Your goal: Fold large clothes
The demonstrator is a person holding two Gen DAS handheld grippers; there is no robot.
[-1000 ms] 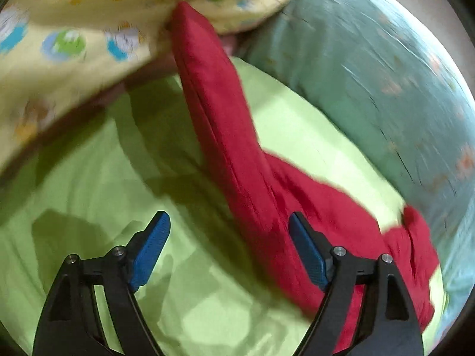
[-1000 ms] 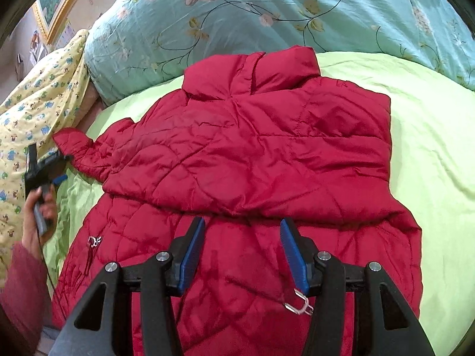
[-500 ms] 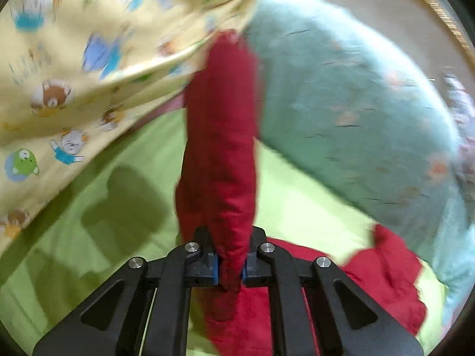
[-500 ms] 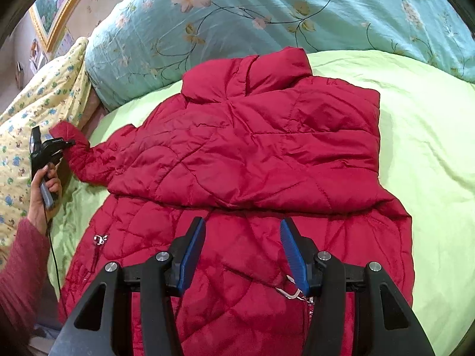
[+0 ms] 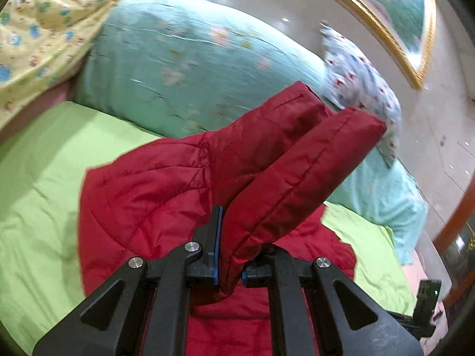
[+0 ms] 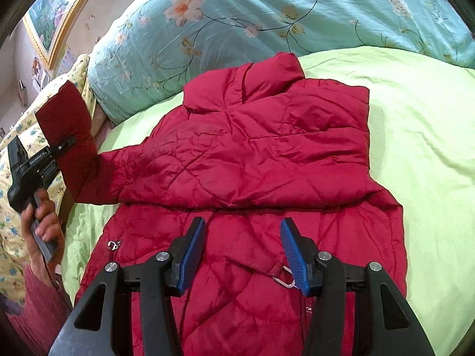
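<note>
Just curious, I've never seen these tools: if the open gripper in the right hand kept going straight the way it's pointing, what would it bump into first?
Most likely the red jacket: the right gripper points down at its quilted body on the bed, though depth is uncertain.

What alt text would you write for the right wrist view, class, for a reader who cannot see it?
A red puffer jacket lies spread on a green bedsheet, and at the left the left claw holds its sleeve up off the bed. The right claw hangs open above the jacket's lower half, with a teal floral quilt behind.
</note>
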